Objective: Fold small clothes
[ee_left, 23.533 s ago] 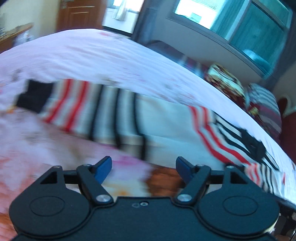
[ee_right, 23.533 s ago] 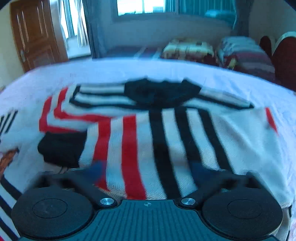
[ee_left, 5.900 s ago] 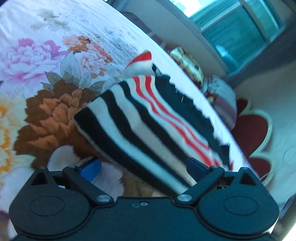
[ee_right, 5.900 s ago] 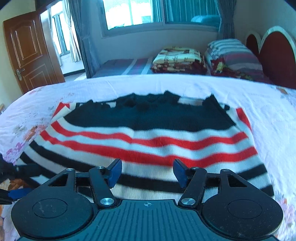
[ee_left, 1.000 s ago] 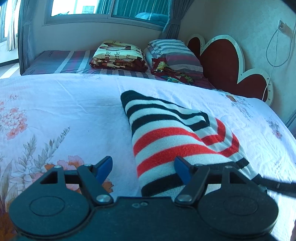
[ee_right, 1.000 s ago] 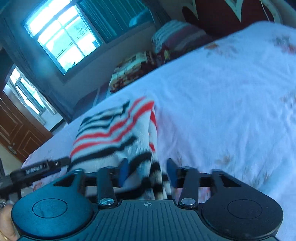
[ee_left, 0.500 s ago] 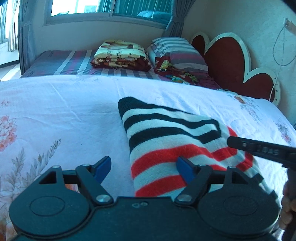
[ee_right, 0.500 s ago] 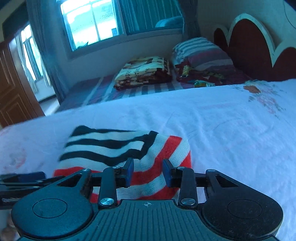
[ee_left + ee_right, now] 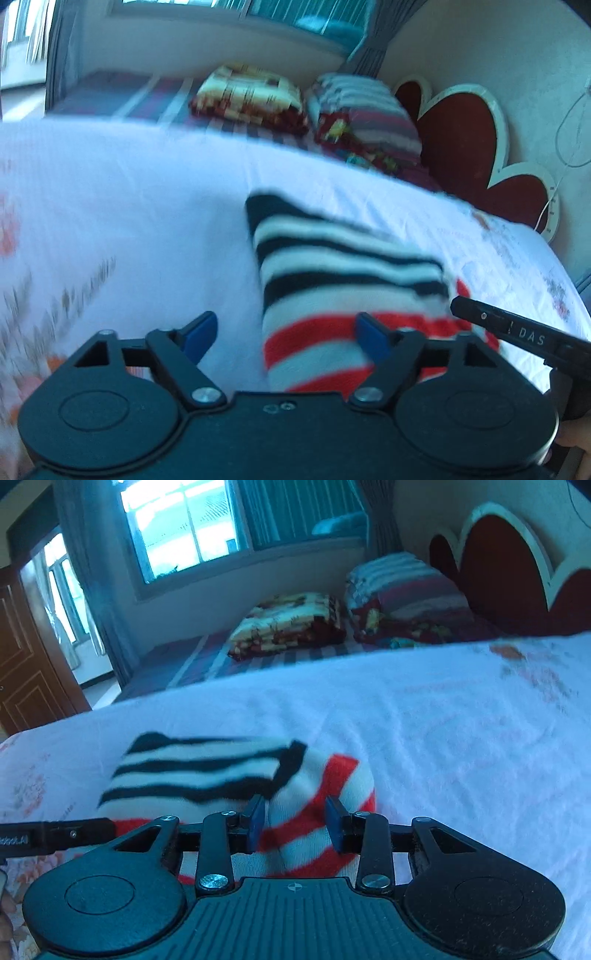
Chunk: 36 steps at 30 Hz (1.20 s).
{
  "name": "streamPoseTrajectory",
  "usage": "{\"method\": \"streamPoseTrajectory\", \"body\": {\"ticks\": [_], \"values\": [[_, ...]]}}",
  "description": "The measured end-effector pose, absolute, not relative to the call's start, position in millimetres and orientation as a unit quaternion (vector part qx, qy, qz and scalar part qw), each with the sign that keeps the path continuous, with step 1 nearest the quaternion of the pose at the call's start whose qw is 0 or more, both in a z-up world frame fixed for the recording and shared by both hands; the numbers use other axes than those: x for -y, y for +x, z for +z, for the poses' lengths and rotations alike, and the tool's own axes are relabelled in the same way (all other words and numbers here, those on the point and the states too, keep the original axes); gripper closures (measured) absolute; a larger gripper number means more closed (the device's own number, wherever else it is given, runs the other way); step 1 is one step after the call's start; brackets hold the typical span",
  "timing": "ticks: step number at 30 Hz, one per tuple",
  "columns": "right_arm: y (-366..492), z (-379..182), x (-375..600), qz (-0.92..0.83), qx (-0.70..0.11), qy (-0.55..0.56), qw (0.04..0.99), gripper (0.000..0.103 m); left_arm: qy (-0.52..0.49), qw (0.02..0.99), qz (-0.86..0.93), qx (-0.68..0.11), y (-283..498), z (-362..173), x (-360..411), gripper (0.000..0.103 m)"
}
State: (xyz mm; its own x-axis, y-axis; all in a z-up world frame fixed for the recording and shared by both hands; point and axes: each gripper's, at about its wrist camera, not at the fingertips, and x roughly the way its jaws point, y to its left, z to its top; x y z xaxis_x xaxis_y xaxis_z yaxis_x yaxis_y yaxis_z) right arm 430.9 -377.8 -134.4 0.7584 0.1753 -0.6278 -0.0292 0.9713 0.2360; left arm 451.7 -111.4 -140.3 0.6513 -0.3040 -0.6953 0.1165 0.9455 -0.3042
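— On the white bed cover (image 9: 129,206), about in its middle, lies the sweater (image 9: 351,280) with black, white and red stripes. It is already a small thick packet with several layers. Which step does the person do now?

— It looks like the last one: to press and straighten the packet. The folding itself seems nearly finished.

— And the tools?

— The right gripper (image 9: 294,821) has its jaws close together. The near right corner of the sweater, the red and white part, is between the pads, and the cloth makes a ridge there, so it appears to be clamped. These jaws have just been closing. The left gripper (image 9: 285,326) has its jaws wide apart. They have just closed a little, but the pads do not press on anything. The left edge of the sweater lies between them, and one pad is over the red stripe.

— What does the next move ask for?

— Probably that the right gripper lets go without pulling the top layer open, and that both tools go away straight. A thick knit like this can spring back.

— Is there writing somewhere?

— Yes. In the left view, one finger (image 9: 517,332) of the right gripper shows the white letters "DAS". In the right view, a finger (image 9: 55,836) of the left gripper has white letters too, but they are too blurred to read.

— And behind the sweater?

— Folded blankets (image 9: 288,624) on a second bed, and a red headboard (image 9: 461,147) with a white rim.
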Motion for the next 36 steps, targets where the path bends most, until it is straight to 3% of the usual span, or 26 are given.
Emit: {"method": "streamPoseTrajectory", "body": {"ticks": [16,18,30,36], "values": [[466,-151,381,0.020,-0.372,0.133,0.919,0.067,-0.095,0.893,-0.072,-0.434,490,-158,119,0.026],[458,-144,384,0.027,-0.369,0.144,0.918,0.067,-0.101,0.895,-0.070,-0.428,482,-149,117,0.031],[380,-98,379,0.041,-0.331,0.131,0.934,0.067,-0.063,0.910,-0.109,-0.394,411,-112,131,0.030],[339,-108,370,0.040,-0.348,0.108,0.930,0.067,-0.042,0.909,-0.117,-0.397,384,-121,143,0.027]]}}
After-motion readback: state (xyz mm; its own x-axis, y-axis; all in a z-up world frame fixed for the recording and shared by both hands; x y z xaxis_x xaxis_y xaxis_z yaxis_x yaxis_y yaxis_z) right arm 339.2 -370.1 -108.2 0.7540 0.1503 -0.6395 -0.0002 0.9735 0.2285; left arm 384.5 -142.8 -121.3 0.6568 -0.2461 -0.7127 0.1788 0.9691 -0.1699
